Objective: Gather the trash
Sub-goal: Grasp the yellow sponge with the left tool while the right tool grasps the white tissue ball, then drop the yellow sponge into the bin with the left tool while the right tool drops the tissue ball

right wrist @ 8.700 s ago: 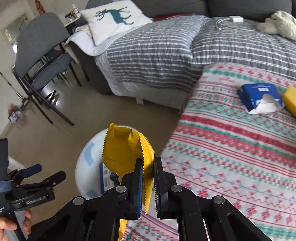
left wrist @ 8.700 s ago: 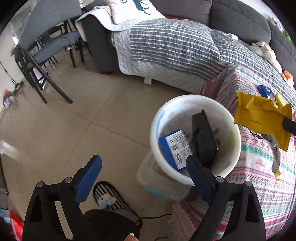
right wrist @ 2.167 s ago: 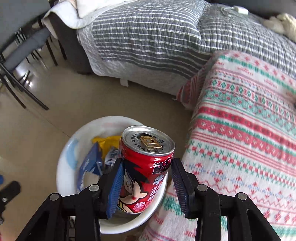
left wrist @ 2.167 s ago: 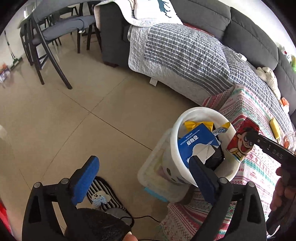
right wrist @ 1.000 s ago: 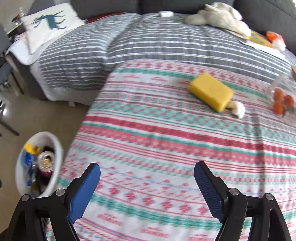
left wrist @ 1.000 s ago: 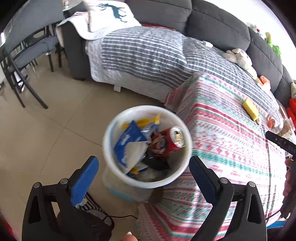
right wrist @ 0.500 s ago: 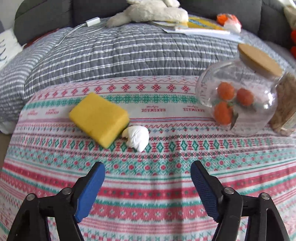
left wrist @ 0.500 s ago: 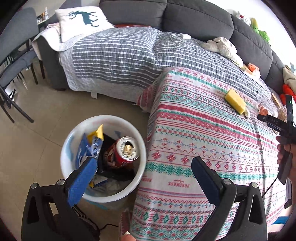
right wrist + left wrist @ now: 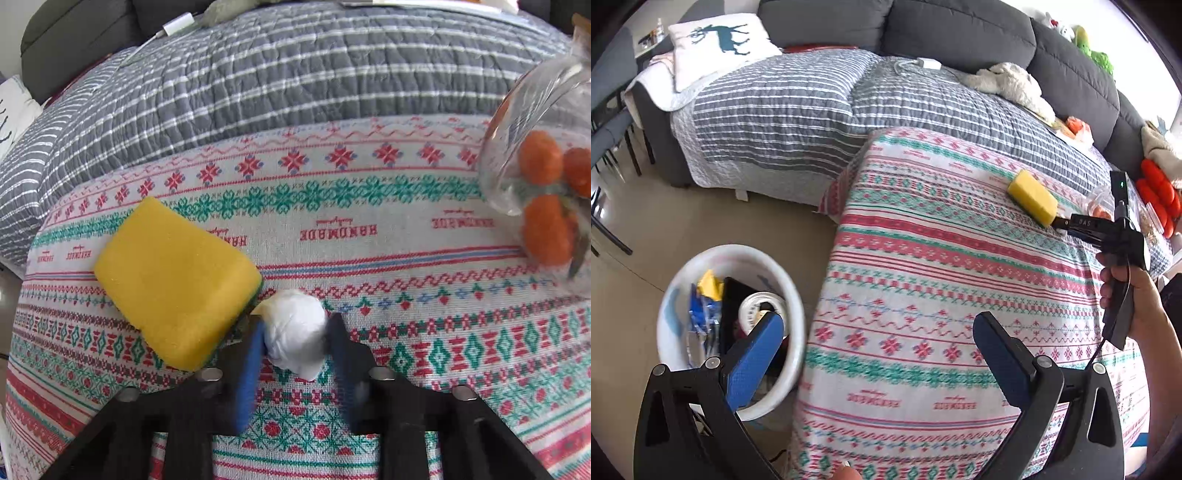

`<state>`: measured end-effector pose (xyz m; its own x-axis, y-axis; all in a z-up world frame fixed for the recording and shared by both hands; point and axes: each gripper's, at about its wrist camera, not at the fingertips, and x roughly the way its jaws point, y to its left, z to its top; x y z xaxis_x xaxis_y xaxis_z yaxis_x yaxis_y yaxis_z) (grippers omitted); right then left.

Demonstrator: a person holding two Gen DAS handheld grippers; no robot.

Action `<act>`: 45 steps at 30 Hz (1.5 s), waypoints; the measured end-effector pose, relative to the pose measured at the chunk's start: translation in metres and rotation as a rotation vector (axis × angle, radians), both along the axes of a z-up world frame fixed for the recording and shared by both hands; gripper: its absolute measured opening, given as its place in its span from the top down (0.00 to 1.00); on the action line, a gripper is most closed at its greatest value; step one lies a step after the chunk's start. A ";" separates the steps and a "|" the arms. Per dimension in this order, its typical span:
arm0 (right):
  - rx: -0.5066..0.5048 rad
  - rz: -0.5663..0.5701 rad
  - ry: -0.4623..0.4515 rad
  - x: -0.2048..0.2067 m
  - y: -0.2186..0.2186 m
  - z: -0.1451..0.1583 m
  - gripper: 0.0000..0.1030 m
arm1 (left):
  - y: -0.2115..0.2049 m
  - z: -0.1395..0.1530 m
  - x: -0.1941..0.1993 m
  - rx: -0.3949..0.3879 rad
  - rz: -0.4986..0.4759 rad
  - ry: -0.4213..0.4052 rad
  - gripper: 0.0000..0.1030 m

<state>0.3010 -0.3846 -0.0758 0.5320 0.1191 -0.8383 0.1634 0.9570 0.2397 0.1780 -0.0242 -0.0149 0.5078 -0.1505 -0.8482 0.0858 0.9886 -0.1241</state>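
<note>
A crumpled white paper ball (image 9: 295, 328) lies on the patterned tablecloth (image 9: 369, 229), touching a yellow sponge (image 9: 173, 280). My right gripper (image 9: 295, 332) has its two fingers closed against both sides of the ball; in the left wrist view it (image 9: 1067, 221) sits at the sponge (image 9: 1032, 197). My left gripper (image 9: 871, 339) is open and empty above the table's near edge. The white trash bucket (image 9: 790, 295) on the floor at left holds a red can (image 9: 757, 310), blue wrappers and a yellow wrapper.
A glass jar (image 9: 535, 177) with orange fruits stands on the table right of the paper ball. A grey sofa with a striped quilt (image 9: 812, 99) runs behind the table. Chair legs (image 9: 605, 155) stand at far left on the tiled floor.
My right gripper has moved down to the paper ball and closed on it. My left gripper has shifted right, so the bucket now sits further left in its view.
</note>
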 end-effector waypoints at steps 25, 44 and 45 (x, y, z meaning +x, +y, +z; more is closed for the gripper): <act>-0.051 0.112 -0.109 -0.100 -0.093 0.064 0.76 | -0.251 -0.033 0.147 -0.028 0.018 -0.028 0.12; -0.097 0.105 -0.086 -0.119 -0.081 0.084 0.76 | -0.231 0.007 0.092 -0.001 -0.216 -0.010 0.89; -0.102 0.105 -0.084 -0.121 -0.077 0.089 0.76 | -0.224 0.013 0.083 0.001 -0.227 -0.016 0.89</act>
